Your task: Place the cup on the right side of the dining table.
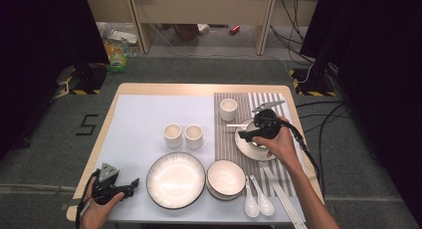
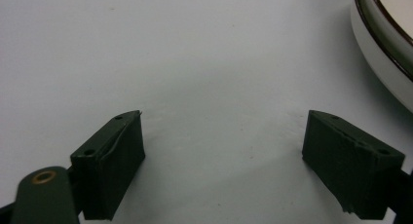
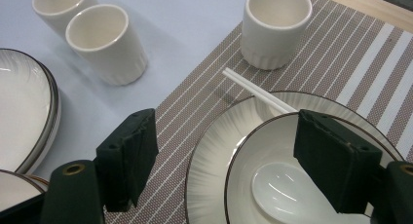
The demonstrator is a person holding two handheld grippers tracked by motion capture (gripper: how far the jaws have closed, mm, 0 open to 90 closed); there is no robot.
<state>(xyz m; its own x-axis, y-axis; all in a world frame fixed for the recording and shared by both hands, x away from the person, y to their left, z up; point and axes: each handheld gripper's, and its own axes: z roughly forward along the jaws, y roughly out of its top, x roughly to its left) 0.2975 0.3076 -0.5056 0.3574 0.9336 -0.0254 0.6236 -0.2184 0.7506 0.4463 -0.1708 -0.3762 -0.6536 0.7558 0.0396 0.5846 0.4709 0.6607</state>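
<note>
A: Where's the right gripper point(image 3: 224, 160)?
B: Spread wide, holding nothing. The bowl point(image 3: 253, 185) on its plate point(image 3: 209, 160) lies under and between the jaws, spoon point(image 3: 280, 187) inside by the right jaw.
A: Advice?
B: I'd straddle the bowl rim squarely, clear of the chopsticks point(image 3: 253, 90) ahead.
A: Left gripper point(image 2: 224, 151)?
B: Released, low over bare mat.

The high view looks from above the person's edge of the table point(image 1: 164, 89), facing forward and down, far enough back to take in the floor at 12 o'clock. The left gripper view sits very close to the pale mat point(image 2: 195, 63), looking along its jaws, with a plate rim point(image 2: 384, 48) at 2 o'clock. The right gripper view hangs close over the striped placemat point(image 3: 350, 63), bowl point(image 3: 253, 185) at 5 o'clock. It shares with the high view the cups point(image 3: 104, 41) and chopsticks point(image 3: 255, 90).
</note>
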